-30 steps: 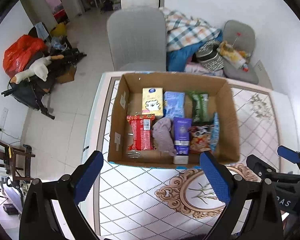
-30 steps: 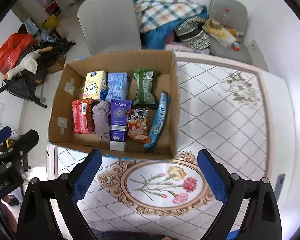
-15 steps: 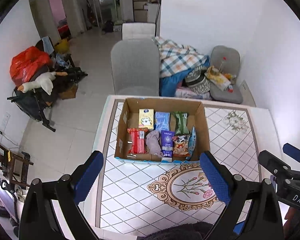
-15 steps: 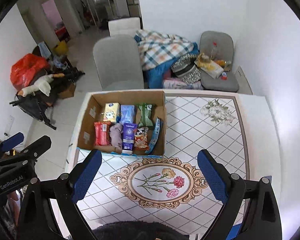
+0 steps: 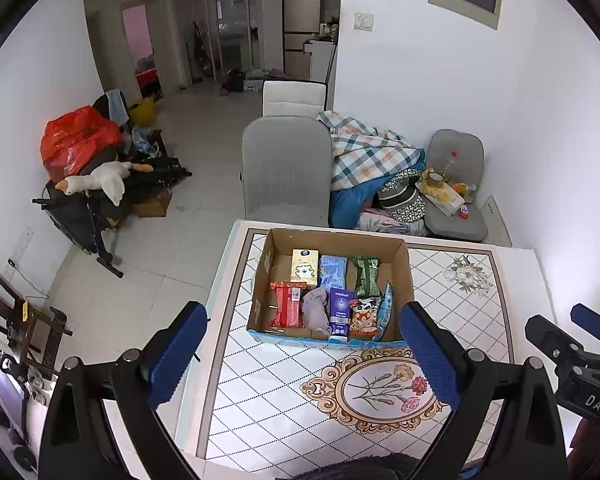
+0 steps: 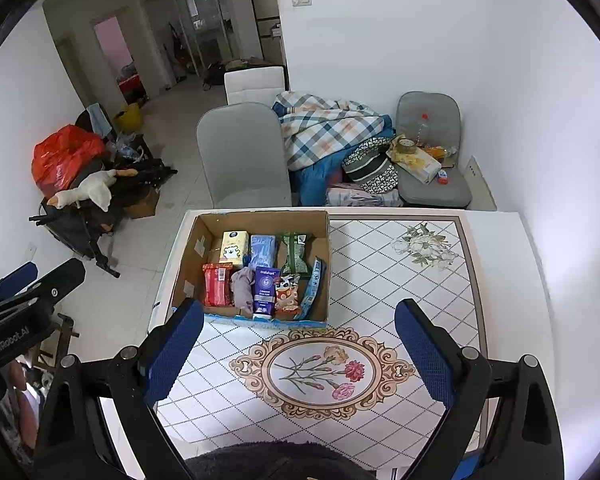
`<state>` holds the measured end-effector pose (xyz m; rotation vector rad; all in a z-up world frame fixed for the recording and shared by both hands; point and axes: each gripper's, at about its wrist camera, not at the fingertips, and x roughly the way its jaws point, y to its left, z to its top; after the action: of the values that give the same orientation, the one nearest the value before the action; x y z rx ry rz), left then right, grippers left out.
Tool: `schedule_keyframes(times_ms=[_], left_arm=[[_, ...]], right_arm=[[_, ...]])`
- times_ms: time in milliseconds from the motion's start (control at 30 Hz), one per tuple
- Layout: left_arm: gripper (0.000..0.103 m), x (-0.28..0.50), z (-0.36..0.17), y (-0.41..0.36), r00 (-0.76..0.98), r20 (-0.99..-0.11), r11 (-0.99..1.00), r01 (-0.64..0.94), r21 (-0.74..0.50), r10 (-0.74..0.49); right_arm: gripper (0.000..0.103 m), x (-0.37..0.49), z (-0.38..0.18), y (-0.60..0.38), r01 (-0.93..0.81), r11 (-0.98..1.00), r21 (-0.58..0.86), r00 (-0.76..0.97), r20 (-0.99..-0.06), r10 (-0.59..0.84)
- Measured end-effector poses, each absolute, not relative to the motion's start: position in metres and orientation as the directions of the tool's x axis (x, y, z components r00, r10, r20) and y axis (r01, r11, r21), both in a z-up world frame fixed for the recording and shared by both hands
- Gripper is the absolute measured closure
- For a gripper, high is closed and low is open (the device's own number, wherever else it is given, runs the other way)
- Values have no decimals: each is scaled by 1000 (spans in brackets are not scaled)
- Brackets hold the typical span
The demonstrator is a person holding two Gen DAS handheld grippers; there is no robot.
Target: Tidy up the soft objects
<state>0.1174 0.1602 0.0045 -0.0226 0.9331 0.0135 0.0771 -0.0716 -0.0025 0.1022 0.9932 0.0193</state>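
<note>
A cardboard box [image 5: 405, 272] [image 6: 188, 256] stands on the far left part of the tiled table [image 5: 480, 320] [image 6: 400, 280]. It holds several soft packs: a red pack [image 5: 286, 310], a grey cloth [image 5: 316, 312], a purple tube [image 5: 340, 312], a yellow pack [image 5: 305, 267], a blue pack [image 5: 332, 272] and a green pack [image 5: 365, 276]. My left gripper [image 5: 304, 356] is open and empty, high above the table's near side. My right gripper [image 6: 300, 352] is open and empty, also high and back from the box.
A grey chair [image 5: 286, 168] stands behind the table. A second chair [image 5: 456, 184] and a plaid blanket pile [image 5: 368, 156] are at the back right. Clutter with a red bag [image 5: 76, 140] lies on the floor at left. A white wall is at the right.
Both grippers have risen and pulled back from the box, which now looks much smaller. Nothing in the box has moved. Both stay open.
</note>
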Motion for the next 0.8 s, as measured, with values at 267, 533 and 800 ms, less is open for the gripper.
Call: schedule_keyframes(times_ms=[267,533,800], left_arm=[[4,111,8,155,605,-796,1000,-15,-2,8],[4,108,7,148,601,-799,1000,-6,5,7],[4,109,6,147,598,-801,1000,0,14,11]], right_arm=[[5,72,2,-75,41,995,88,556,-830,51],[5,68,2,-75,43,995,86,560,-827,47],[5,67,1,-77,41,996,78,554,-832,42]])
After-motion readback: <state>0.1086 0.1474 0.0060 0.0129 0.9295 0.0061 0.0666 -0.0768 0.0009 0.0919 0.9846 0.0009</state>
